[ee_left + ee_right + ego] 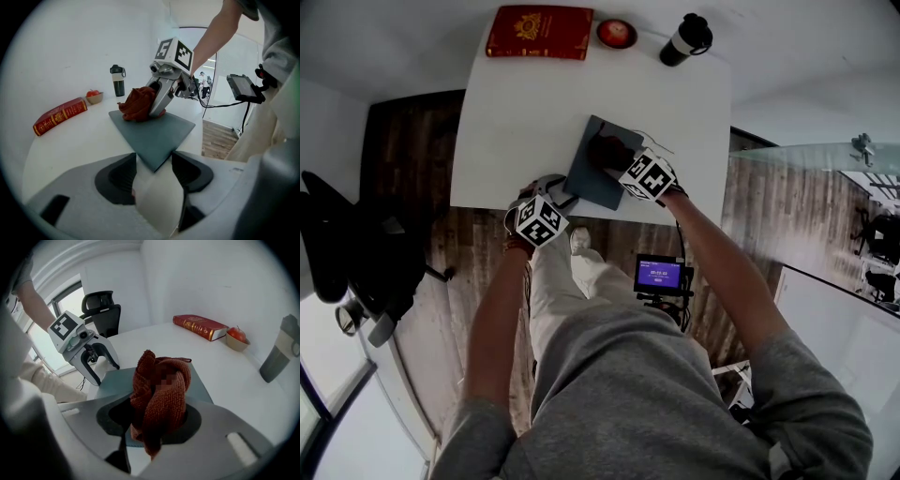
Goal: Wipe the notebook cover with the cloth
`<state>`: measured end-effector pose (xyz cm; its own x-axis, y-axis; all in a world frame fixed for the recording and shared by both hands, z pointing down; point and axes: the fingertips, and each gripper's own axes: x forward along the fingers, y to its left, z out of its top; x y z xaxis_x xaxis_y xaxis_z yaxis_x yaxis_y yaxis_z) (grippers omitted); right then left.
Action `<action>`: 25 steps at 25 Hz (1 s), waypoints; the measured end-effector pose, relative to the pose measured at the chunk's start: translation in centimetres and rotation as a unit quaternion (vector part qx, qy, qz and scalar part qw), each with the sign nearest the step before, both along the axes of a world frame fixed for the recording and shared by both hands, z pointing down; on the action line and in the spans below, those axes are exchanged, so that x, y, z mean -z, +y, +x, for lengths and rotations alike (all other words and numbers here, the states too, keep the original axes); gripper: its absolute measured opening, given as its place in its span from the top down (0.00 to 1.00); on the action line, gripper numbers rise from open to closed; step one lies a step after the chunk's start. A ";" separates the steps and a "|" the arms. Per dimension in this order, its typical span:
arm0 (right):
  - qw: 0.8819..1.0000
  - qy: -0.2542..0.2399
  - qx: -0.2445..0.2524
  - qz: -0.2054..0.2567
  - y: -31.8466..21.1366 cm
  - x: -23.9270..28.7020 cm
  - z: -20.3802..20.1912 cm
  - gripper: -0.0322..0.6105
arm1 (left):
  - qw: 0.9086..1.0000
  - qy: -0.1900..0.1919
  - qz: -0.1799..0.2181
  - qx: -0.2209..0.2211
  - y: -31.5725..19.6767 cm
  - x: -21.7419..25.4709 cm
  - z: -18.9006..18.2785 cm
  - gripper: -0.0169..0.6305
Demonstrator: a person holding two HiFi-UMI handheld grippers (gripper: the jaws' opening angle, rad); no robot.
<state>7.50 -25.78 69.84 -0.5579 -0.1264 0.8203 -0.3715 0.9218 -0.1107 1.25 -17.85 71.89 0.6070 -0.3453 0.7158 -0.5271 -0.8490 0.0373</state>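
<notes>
A dark blue-grey notebook [592,183] lies flat near the front edge of the white table [506,131]. My right gripper [615,156] is shut on a bunched dark red cloth [602,148], which rests on the far part of the cover. The right gripper view shows the cloth [161,385] filling the jaws above the notebook [115,380]. My left gripper [556,190] stands open at the notebook's near corner. In the left gripper view that corner [154,161] points into the gap between the jaws, with the cloth [138,104] and right gripper [157,101] beyond.
At the table's far edge lie a red book [540,33], a small bowl holding a red apple [617,34] and a dark tumbler [686,39]. A black office chair [337,244] stands on the left. A small screen on a stand [661,275] is below the table's front edge.
</notes>
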 end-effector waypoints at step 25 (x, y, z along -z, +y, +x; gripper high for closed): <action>0.989 -0.032 0.126 -0.066 13.2 0.3 -4.6 0.70 | 1.000 -0.002 0.025 -0.004 0.5 0.1 -0.1 0.62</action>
